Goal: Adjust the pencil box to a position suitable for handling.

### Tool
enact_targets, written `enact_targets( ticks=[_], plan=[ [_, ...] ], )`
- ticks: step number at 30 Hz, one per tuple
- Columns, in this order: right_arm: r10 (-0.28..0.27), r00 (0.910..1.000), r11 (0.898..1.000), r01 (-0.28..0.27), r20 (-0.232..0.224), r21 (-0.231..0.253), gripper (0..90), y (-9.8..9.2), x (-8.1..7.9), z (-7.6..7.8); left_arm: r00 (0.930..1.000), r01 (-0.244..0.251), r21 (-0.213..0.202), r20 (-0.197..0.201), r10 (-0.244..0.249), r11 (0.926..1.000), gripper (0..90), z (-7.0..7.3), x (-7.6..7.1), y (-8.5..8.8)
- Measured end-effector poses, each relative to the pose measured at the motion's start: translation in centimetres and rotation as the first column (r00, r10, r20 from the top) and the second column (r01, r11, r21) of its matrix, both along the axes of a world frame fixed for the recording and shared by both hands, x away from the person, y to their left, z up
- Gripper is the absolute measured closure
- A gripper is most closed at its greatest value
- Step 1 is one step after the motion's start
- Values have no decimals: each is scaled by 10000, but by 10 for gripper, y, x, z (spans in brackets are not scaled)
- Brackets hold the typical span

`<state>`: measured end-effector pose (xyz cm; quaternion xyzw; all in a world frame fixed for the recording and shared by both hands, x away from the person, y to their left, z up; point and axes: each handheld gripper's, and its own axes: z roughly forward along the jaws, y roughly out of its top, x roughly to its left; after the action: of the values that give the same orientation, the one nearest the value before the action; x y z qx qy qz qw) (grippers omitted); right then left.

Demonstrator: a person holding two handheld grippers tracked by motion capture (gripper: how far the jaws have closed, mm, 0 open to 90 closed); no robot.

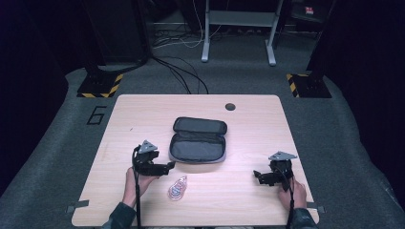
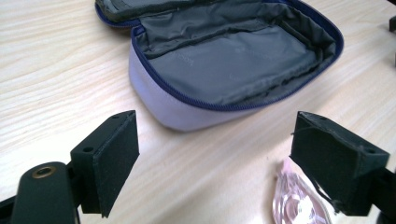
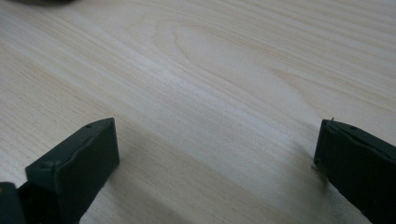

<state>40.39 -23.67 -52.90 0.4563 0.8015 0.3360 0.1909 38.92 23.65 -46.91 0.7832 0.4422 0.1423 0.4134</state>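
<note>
Wood-grain table [image 1: 248, 200] is sitting slick under us, with the open grey pouch [image 2: 224, 70] lying just ahead of our left gripper [image 2: 215, 154], whose jaws are standing wide and empty. We're worrying the pink clear packet [image 2: 299, 200], lying by its right jaw, is going to skid away. Right gripper [image 3: 217, 158] is idling open too.

Table [image 1: 143, 114] lit bright from above, surroundings dim w/ dark corners; close views slightly soft.

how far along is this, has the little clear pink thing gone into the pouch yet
Done: the pouch lies unzipped and open on the table, its inside bare. In hand: nothing; the left gripper is open near the clear pink item, and the right gripper is open over bare wood. Left: likely picking up the item and putting it in.
</note>
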Motion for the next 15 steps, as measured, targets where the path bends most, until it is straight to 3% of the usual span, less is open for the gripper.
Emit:
enact_targets(
  ticks=[6,15],
  plan=[
    [-23,10000,10000,23,-16,-18,0,0,0,0,9995,65,291,306,-74,9996,123,-2,-23,2],
    [16,10000,10000,-16,-1,-13,0,0,0,0,9986,437,677,275,-457,9967,104,-13,-45,1]
  ],
)
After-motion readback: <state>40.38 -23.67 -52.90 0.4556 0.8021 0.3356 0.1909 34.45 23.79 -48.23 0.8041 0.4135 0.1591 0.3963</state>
